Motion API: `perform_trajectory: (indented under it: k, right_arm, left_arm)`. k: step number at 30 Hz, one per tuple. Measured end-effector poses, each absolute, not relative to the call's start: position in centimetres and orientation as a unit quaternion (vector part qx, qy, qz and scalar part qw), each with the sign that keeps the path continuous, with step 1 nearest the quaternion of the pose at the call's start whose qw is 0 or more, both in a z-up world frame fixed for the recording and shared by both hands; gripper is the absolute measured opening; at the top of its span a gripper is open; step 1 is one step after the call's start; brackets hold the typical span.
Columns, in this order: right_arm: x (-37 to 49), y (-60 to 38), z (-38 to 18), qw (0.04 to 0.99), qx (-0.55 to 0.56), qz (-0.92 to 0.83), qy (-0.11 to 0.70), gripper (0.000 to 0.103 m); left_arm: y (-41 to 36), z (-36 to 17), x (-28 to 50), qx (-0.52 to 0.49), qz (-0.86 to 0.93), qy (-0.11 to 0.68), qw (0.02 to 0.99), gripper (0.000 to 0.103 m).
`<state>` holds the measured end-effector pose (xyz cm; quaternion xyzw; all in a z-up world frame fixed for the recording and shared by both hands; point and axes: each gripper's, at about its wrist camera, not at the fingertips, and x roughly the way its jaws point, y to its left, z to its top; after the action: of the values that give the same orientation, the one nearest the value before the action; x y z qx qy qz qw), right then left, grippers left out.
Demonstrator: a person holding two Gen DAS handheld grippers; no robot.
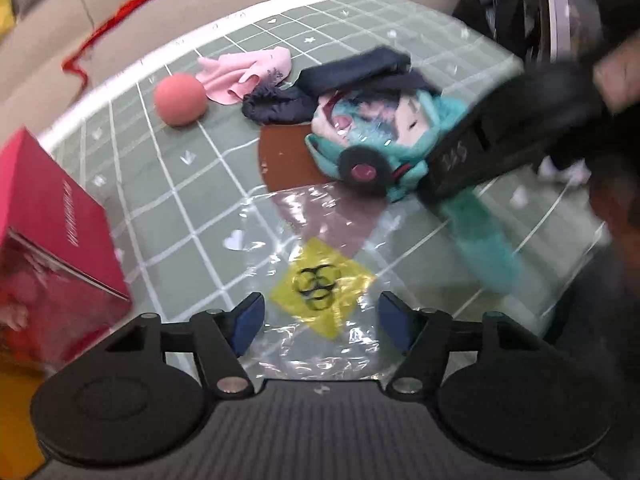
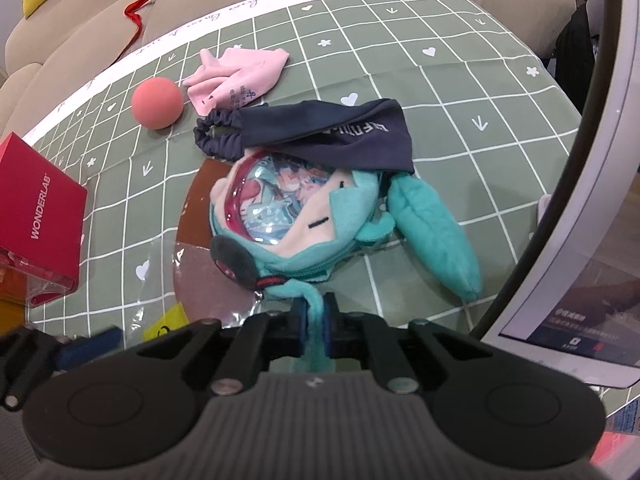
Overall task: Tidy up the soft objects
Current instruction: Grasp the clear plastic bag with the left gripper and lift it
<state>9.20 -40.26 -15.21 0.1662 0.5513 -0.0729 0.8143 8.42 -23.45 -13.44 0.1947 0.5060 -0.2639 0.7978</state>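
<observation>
A teal plush pouch with a clear picture window lies on the green checked tablecloth. My right gripper is shut on its thin teal strand at the near edge. A navy headband drapes over the pouch's far side. Beyond it lie a pink cloth and a pink ball. In the left wrist view the left gripper stands open above a clear plastic bag with a yellow label, its pads clear of the bag. The pouch is ahead and to its right.
A red box sits at the table's left edge. A brown round mat lies under the pouch and the bag. A white-framed screen stands at the right. A beige sofa with a red ribbon is behind the table.
</observation>
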Motion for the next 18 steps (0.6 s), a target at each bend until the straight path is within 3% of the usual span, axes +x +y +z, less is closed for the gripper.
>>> perform_trajectory:
  k: [3,7,14,16,18]
  right_arm:
    - [9.3,-40.3,-15.3,0.812,0.171,-0.073,0.553,0.006]
    - [9.4,-40.5,-15.3,0.810,0.177,-0.073,0.554,0.006]
    - [9.3,-40.6,-15.3,0.809,0.180,-0.070,0.555,0.006]
    - [9.4,-40.6,-15.3,0.809,0.180,-0.071,0.556,0.006]
    - [9.4,-40.6,-15.3,0.809,0.180,-0.070,0.556,0.006]
  left_arm:
    - [-23.5,-12.9,8.6,0.162,-0.300,0.513,0.788,0.090]
    - [-24.3,-14.5,8.7,0.200,-0.282,0.522,0.780,0.090]
    - [-23.9,-15.0,8.9,0.188,-0.275,0.517,0.789,0.102]
    - [-23.7,-15.1,8.7,0.189,-0.279,0.510,0.791,0.102]
    - [-23.5,-15.0,8.6,0.187,-0.288,0.508,0.790,0.095]
